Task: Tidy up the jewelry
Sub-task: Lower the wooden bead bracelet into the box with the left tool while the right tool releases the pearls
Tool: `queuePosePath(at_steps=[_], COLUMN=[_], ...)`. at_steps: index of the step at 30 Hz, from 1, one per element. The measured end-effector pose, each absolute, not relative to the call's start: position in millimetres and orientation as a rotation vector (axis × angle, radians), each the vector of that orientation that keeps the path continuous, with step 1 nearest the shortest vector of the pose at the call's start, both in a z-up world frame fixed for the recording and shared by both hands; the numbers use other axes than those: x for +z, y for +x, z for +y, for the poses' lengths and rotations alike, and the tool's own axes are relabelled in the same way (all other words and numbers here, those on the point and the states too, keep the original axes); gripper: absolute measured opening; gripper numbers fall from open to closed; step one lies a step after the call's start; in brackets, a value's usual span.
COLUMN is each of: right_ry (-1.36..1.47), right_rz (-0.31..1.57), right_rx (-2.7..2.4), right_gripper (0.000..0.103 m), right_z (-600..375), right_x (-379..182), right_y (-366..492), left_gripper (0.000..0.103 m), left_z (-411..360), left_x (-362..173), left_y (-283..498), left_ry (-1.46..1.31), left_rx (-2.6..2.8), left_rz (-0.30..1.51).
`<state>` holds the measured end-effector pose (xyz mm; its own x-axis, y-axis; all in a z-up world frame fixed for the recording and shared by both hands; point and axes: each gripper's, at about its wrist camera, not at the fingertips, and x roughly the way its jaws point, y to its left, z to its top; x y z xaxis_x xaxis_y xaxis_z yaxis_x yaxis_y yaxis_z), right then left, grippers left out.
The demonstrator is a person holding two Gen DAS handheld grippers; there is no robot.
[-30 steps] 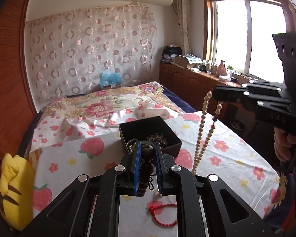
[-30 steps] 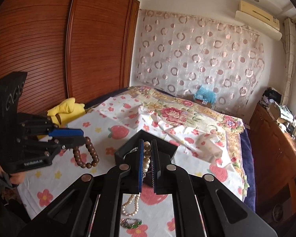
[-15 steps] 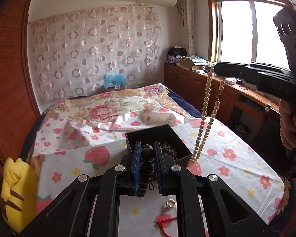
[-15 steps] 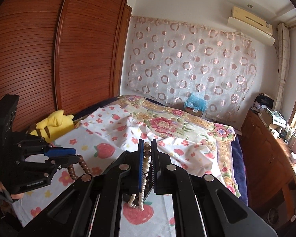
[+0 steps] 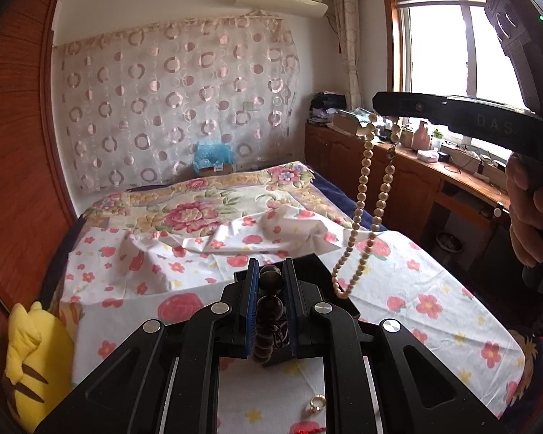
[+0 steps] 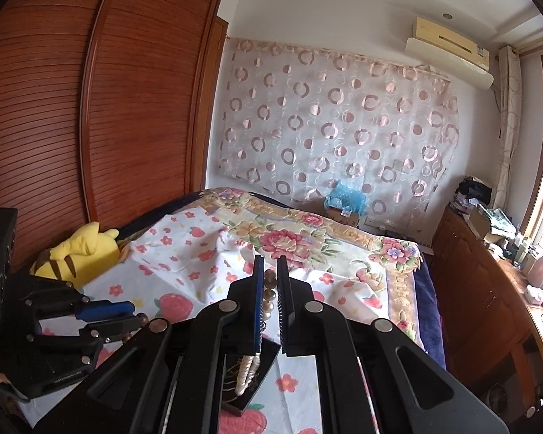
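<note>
So my left hand-held gripper (image 5: 270, 302) was clamped tight on the dark wooden bead bracelet (image 5: 268, 311), with the beads stacked up between the blue pads and a bit hanging down below. It sat right over the black jewelry box (image 5: 338, 302) on the bed (image 5: 184, 285), though the gripper hid most of the box from that side.

My right hand-held gripper (image 6: 268, 302) was pinched on the pearl necklace (image 5: 362, 209). From the left camera you could see the whole strand dangling as a long loop off the fingertips, up on the right, with its low end hanging just above the right edge of the box. I couldn't tell if it was touching the box. From the right camera the pearls ran down between the pads toward a corner of the box.

On the near bit of the sheet lay a small gold ring (image 5: 316, 403) and a bit of red cord (image 5: 309, 428). A yellow plush toy (image 6: 76, 253) sat at the left edge of the bed.
</note>
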<state>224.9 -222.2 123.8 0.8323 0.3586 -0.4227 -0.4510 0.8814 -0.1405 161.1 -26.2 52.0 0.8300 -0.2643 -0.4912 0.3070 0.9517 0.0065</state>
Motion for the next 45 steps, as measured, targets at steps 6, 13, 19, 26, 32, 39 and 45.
queuePosePath(at_steps=[6,13,19,26,32,39,45], right_ry=[-0.224,-0.152,-0.136,-0.122,-0.122,-0.129,-0.142], right_rz=[0.461,0.568,0.632,0.670,0.685,0.677,0.675], right_rx=[0.447,0.487,0.513,0.541,0.547,0.555,0.541], right_gripper=[0.008,0.008,0.008,0.009,0.011,0.014,0.014], right_z=[-222.7,-225.5,-220.6,-214.9,-225.0,-233.2,-239.7], right_x=[96.0,43.6,9.6,-8.4,-12.8,-12.8,-15.5], right_y=[237.6,250.8,253.6,249.9,240.2,232.0,227.2], left_gripper=[0.012,0.012,0.012,0.012,0.012,0.012,0.012], left_z=[-31.4,-38.3,-45.3,-50.8,-49.5,-48.7,-49.2], left_x=[57.1,56.0,44.2,31.6,19.2,10.8,8.9], left_y=[173.6,200.7,220.6,234.4,244.4,251.1,250.8], left_ry=[0.085,0.087,0.075,0.089,0.085,0.073,0.071], left_rx=[-0.301,-0.277,-0.279,-0.271,-0.271,-0.270,-0.274], left_rz=[0.506,0.516,0.549,0.575,0.615,0.644,0.648])
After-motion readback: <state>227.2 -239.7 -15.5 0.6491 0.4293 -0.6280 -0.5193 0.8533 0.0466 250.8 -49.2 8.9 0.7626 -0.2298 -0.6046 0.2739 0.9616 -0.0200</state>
